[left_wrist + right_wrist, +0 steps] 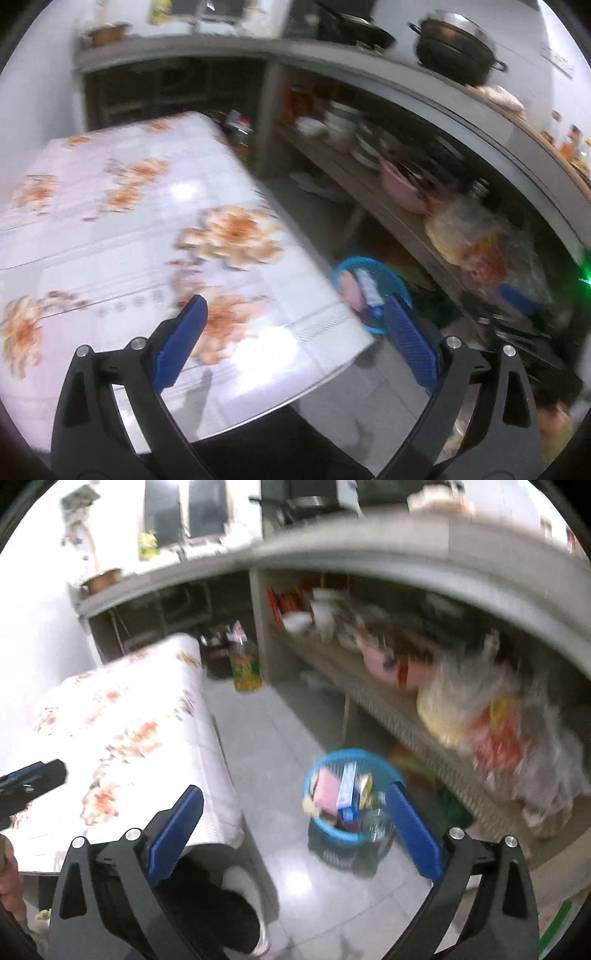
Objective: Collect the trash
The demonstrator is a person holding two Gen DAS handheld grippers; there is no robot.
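A blue plastic basket (321,768) stands on the floor beside the table, holding trash: a pink packet (327,788), a blue-and-white box (347,788) and a clear cup (376,825). The basket also shows in the left wrist view (341,269), partly behind the table edge. My right gripper (295,794) is open and empty above the floor, left of the basket. My left gripper (295,306) is open and empty above the table's near corner. The left gripper's tip shows in the right wrist view (33,775).
A table with a floral cloth (129,229) fills the left. A grey counter (369,77) with pots on top curves along the right; its lower shelf (388,709) holds bowls, dishes and plastic bags. An oil bottle (245,664) stands on the tiled floor (266,738). A shoe (240,886) is below.
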